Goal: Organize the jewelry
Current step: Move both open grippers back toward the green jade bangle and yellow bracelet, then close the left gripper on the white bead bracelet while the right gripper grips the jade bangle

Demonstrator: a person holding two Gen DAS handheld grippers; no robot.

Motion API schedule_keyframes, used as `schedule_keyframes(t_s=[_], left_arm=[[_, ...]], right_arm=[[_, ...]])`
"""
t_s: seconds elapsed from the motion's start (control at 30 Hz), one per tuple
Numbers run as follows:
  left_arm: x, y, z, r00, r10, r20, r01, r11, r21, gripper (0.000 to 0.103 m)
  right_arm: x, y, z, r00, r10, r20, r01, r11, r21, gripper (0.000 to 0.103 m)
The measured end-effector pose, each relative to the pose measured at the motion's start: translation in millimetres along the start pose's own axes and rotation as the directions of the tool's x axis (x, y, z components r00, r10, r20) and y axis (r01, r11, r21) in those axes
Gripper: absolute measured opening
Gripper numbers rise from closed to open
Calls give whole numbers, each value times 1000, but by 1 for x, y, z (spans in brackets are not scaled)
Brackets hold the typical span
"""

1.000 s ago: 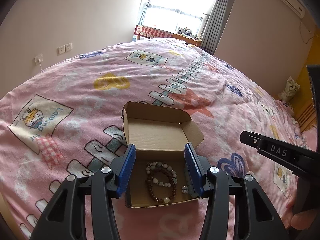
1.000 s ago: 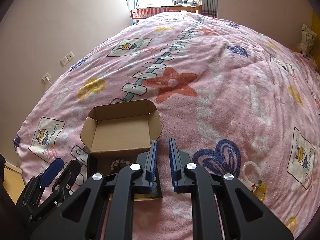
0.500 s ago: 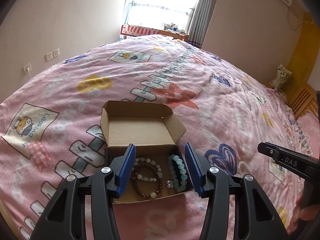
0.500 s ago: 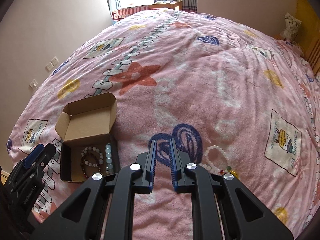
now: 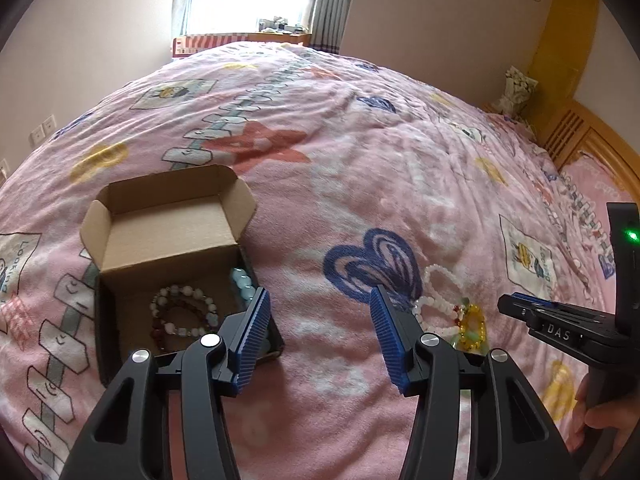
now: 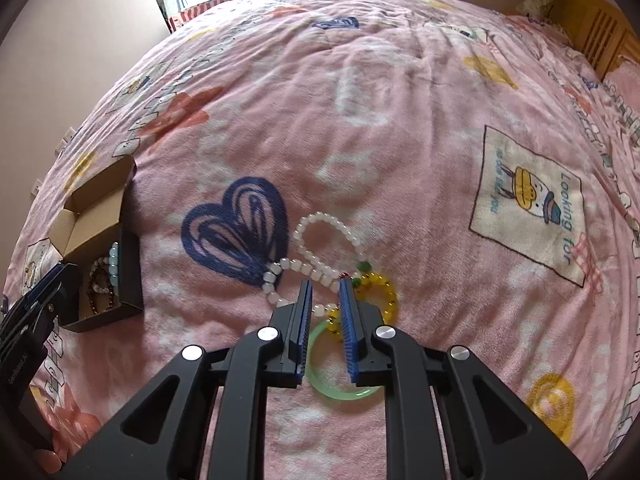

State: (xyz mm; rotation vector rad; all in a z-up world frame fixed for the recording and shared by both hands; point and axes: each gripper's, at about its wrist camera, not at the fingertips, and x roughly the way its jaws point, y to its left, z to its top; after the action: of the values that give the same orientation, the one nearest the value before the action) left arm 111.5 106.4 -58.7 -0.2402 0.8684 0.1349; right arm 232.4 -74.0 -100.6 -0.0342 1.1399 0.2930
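An open cardboard box [image 5: 168, 232] lies on the pink bedspread and holds a white-and-brown bead bracelet [image 5: 182, 314] and a pale blue bead bracelet [image 5: 243, 282]; it also shows in the right wrist view [image 6: 100, 248]. To its right lie a white bead necklace [image 6: 320, 240], a yellow bead bracelet [image 6: 382, 292] and a green bangle [image 6: 340, 390]. My left gripper [image 5: 320, 304] is open and empty, between the box and the loose jewelry. My right gripper [image 6: 325, 286] is slightly open, empty, right above the white beads and yellow bracelet.
The pink patterned bedspread [image 6: 400, 100] covers the whole bed. A wooden headboard [image 5: 580, 140] stands at the far right. A window and a desk [image 5: 248, 36] are beyond the bed's far end. A blue heart print [image 6: 236, 228] lies left of the necklace.
Both grippers have swung right, away from the box toward the loose jewelry. The left gripper has opened wider. The right gripper's jaws have parted a little and now hover over the white beads.
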Motion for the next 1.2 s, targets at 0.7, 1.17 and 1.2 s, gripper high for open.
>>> schedule_keyframes(t_s=[0.7,1.17,1.2], left_arm=[[77,-67,-23,965,-173,-196,186,981,55,60],[123,-78,-30,948,-204,-246,224,973,57,60],[124,-77,-30,946,-218,-238,237,970,54,60]], right_arm=[[38,-62,-57,994,63,-86,-59,997,45,28],[56,-53,-66,996,60,-70,-61,998,-14,36],[56,-52,-67,997,48,-65,-50,998,-24,37]])
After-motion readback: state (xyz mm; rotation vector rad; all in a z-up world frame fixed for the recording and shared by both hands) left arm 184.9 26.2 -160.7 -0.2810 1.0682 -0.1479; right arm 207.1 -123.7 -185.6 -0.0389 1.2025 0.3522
